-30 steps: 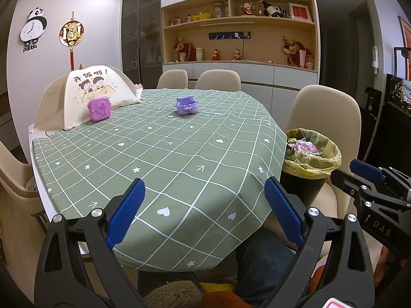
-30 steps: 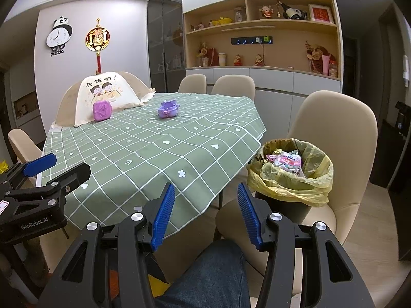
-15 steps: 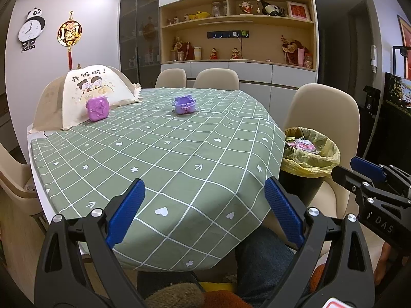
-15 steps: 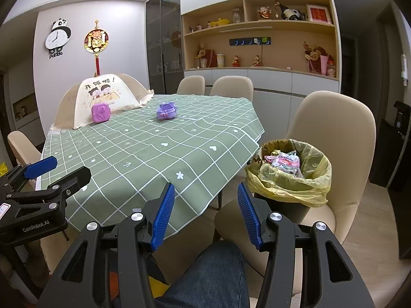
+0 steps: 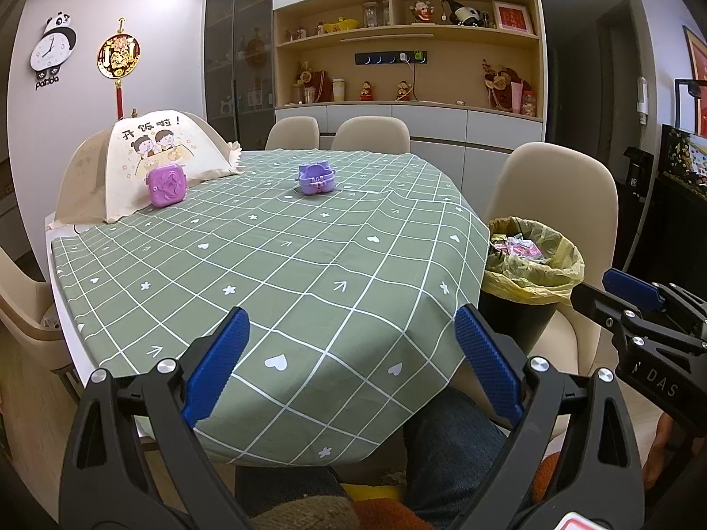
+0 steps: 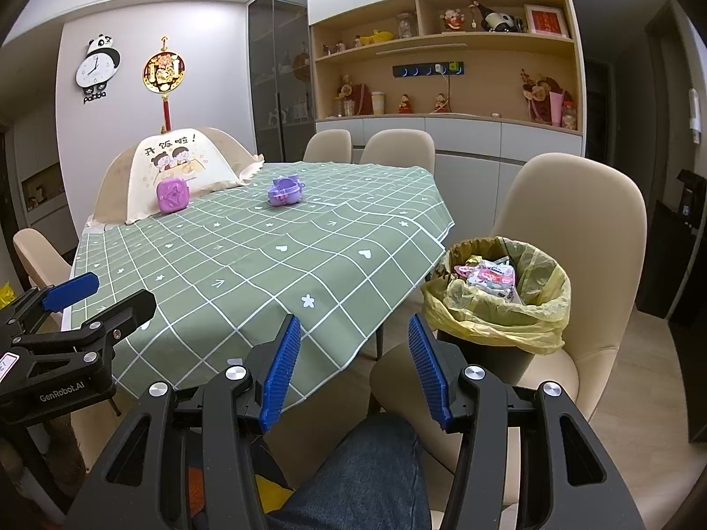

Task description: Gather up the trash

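My left tongs (image 5: 351, 364) gape wide over near edge of tabletop (image 5: 274, 265), nothing between. Pink case (image 5: 166, 185) at tabletop's far left, against food cover (image 5: 146, 154). Purple case (image 5: 316, 178) far centre. Trash bin (image 5: 530, 282) just right of tabletop, on chair (image 5: 556, 185). My right tongs (image 5: 636, 304) beyond bin.

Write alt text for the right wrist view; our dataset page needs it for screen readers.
The open, empty right gripper points at a green checked table bearing two purple toys; a full, yellow-lined bin stands on a beige chair.
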`<state>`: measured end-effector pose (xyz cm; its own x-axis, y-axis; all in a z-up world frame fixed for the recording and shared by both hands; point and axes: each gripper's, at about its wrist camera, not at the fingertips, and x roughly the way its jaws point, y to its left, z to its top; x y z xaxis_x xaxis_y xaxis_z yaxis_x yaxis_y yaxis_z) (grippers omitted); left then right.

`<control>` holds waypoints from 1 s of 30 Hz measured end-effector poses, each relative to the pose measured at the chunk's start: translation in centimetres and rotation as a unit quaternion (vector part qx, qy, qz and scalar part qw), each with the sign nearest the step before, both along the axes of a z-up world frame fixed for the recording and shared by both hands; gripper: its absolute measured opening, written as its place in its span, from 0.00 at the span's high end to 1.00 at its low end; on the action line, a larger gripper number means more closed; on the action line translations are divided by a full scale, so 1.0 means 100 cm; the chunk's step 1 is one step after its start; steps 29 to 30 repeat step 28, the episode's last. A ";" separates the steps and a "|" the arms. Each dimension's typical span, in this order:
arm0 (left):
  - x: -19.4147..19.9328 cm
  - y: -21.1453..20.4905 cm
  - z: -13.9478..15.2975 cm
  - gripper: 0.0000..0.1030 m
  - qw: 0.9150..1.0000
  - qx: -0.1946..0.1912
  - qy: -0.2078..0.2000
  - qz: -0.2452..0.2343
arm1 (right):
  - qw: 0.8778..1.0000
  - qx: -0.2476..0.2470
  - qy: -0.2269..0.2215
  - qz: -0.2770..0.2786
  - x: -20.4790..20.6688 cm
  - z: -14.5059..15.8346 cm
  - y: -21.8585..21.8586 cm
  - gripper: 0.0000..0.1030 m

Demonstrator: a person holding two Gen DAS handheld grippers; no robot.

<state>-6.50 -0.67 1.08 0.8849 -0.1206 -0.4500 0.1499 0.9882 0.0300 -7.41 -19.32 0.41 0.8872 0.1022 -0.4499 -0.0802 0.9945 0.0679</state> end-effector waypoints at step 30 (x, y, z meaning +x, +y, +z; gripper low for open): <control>0.098 0.077 0.013 0.13 0.994 -0.064 0.077 0.049 | 0.996 -0.059 0.046 0.053 0.084 0.012 0.046 0.53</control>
